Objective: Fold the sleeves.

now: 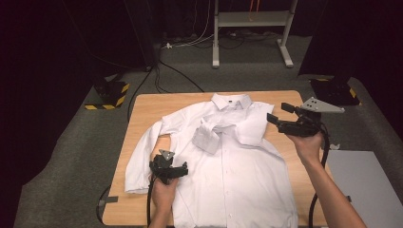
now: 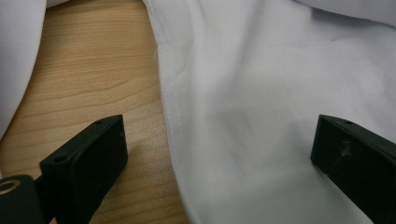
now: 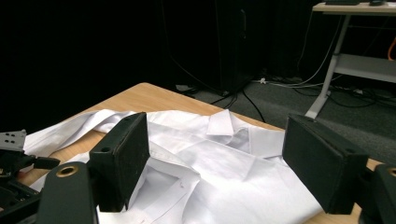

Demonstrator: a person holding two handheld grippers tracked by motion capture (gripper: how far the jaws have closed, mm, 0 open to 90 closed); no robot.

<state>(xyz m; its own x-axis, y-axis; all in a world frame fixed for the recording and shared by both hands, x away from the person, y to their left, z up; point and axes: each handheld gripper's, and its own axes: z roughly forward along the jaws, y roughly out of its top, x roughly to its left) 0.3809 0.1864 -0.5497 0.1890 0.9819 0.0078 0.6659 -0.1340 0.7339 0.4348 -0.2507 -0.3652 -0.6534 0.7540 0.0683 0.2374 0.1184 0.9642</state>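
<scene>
A white shirt (image 1: 228,161) lies front-up across the centre of the high view, covering most of the wooden surface (image 1: 147,102), with the collar (image 1: 231,101) toward the top of the frame and the hem at the bottom edge. 1 sleeve (image 1: 209,135) is folded inward across the chest (cuff lying just below the collar); the other sleeve (image 1: 140,164) runs down the left side of the frame, a strip of bare wood between it and the body of the shirt.

The left gripper (image 1: 175,172) sits at lower centre-left of the high view, over the shirt's side edge. In the left gripper view its 2 jaws stand spread, one above bare wood, the other above white fabric, nothing pinched between them.

The right gripper (image 1: 279,115) hangs at the right of the high view, just beside the shirt's shoulder, above the surface. Its jaws are spread wide (no fabric between the pads).
</scene>
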